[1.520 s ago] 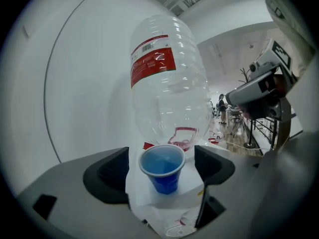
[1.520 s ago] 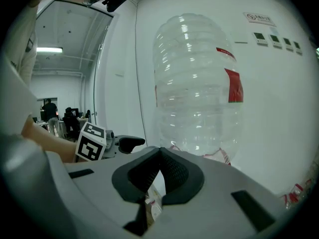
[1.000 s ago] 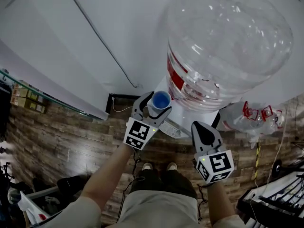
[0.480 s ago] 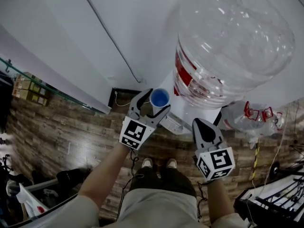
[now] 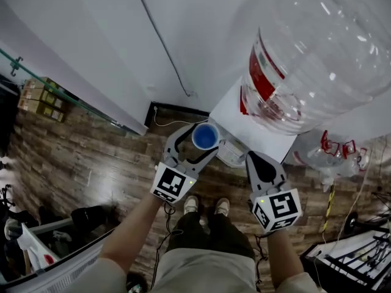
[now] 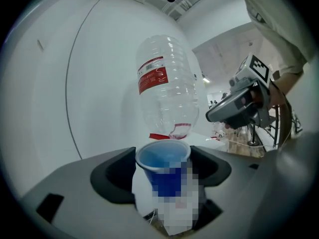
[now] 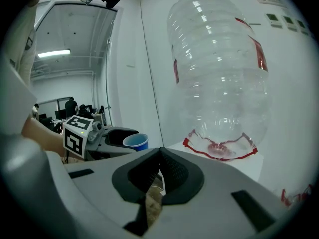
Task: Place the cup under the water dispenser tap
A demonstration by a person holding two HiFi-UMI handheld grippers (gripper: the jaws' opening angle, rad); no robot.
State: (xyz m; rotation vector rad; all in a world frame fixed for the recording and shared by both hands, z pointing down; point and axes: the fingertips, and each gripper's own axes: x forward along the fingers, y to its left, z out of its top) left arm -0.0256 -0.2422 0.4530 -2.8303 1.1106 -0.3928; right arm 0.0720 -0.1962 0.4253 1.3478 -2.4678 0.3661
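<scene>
A blue paper cup stands upright between the jaws of my left gripper, which is shut on its sides. The cup looks empty in the left gripper view. It hangs just off the near-left corner of the white water dispenser, which carries a big clear bottle. The tap is hidden from above. My right gripper is to the right of the cup, in front of the dispenser, jaws shut on nothing. The right gripper view shows the cup off to its left.
Empty spare bottles lie on the wooden floor right of the dispenser. A white wall with a thin cable rises behind. Cardboard boxes sit far left, a black rack at bottom right. The person's shoes are below the grippers.
The head view has swung, so the dispenser now sits further up and right. The left gripper with the cup has drawn away from the dispenser's top corner toward its front. The right gripper shifted slightly.
</scene>
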